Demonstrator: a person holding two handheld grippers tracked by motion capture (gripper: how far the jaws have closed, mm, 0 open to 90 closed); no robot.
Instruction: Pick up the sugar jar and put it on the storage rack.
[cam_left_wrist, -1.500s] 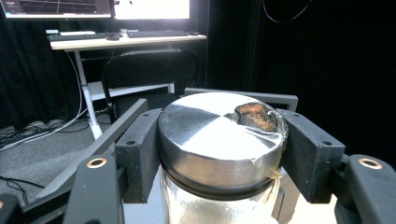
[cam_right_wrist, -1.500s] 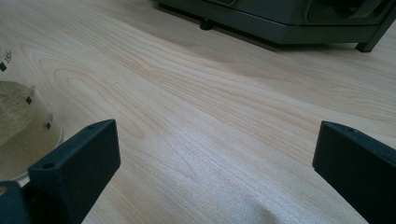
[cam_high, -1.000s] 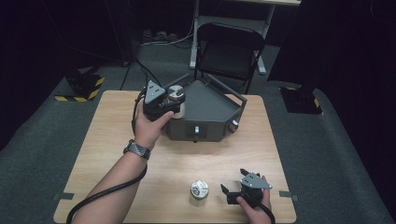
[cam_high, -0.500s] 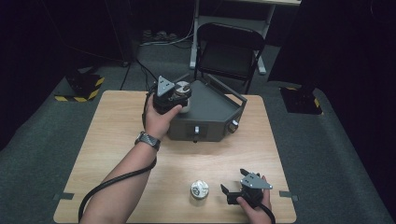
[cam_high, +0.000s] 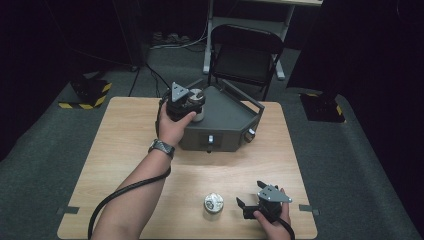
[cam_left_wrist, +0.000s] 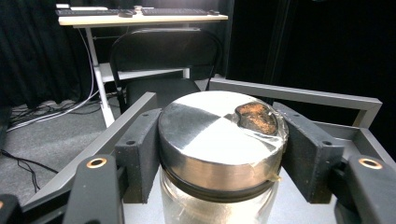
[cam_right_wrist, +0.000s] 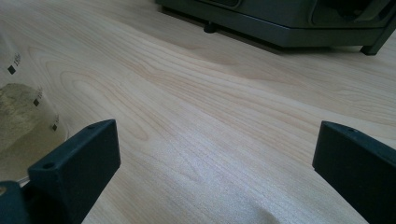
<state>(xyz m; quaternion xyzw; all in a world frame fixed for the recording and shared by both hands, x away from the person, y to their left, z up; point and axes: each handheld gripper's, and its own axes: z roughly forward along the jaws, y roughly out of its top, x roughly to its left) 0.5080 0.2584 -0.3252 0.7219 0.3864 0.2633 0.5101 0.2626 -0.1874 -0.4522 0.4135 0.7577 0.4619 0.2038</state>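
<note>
A glass jar with a shiny metal lid is held at its lid by my left gripper, whose pads press on both sides. It sits low over the left back corner of a grey wedge-shaped box; whether it rests on the box I cannot tell. My right gripper lies near the table's front right, jaws open with nothing between them. Just left of it stands a small graduated beaker holding pale powder.
The grey box has a raised bar frame along its back and knobs on its front face. A folding chair and a desk leg stand behind the wooden table. Bare wood lies between the box and the beaker.
My left hand has carried the jar to the right and downward, from beside the box's left corner to over its top. The right gripper and the beaker have stayed put.
</note>
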